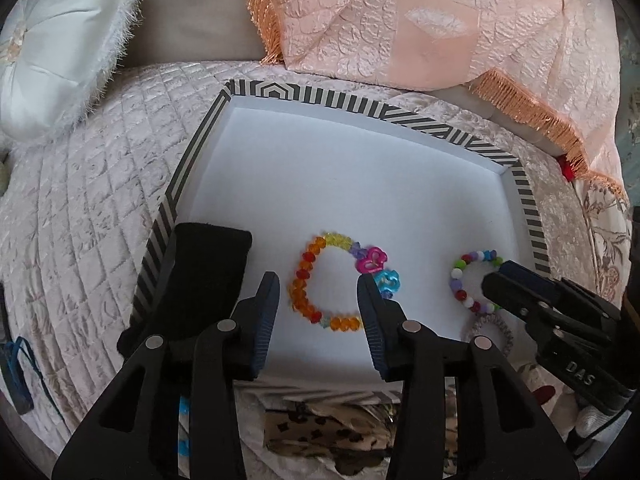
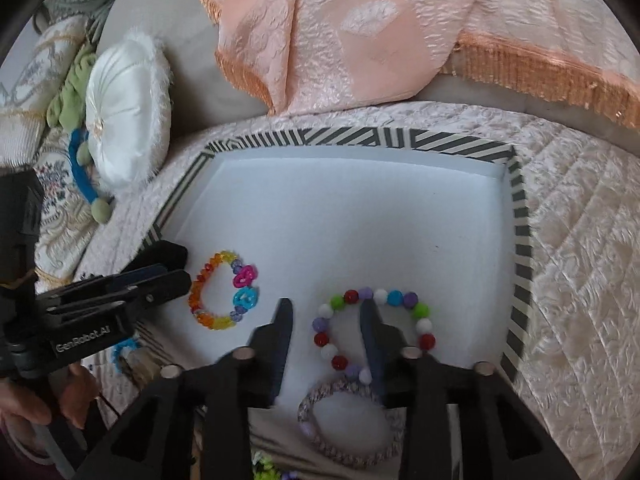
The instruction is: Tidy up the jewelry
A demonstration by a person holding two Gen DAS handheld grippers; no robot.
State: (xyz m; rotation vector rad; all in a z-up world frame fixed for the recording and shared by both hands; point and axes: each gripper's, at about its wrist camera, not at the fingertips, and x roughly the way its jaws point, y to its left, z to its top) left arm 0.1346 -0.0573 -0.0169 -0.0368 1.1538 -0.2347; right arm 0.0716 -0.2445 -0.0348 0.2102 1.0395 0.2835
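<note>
A striped-rimmed tray (image 1: pixel 192 148) with a white floor lies on a quilted bed; it also shows in the right wrist view (image 2: pixel 520 236). Inside lie an orange-and-yellow bead bracelet with pink and blue charms (image 1: pixel 340 282) (image 2: pixel 224 290), a round multicoloured bead bracelet (image 1: pixel 476 280) (image 2: pixel 372 328), and a black pad (image 1: pixel 200 276). A pale braided bracelet (image 2: pixel 348 424) (image 1: pixel 490 332) hangs over the near rim. My left gripper (image 1: pixel 320 292) is open, its jaws on either side of the orange bracelet. My right gripper (image 2: pixel 326 312) is open, one finger inside the round bracelet's ring.
A white fringed cushion (image 2: pixel 128 112) and a peach tasselled cloth (image 1: pixel 420 20) lie behind the tray. A blue band with green ends (image 2: pixel 86 176) lies left of it. A leopard-print item (image 1: pixel 328 436) and more small beads sit below the near rim.
</note>
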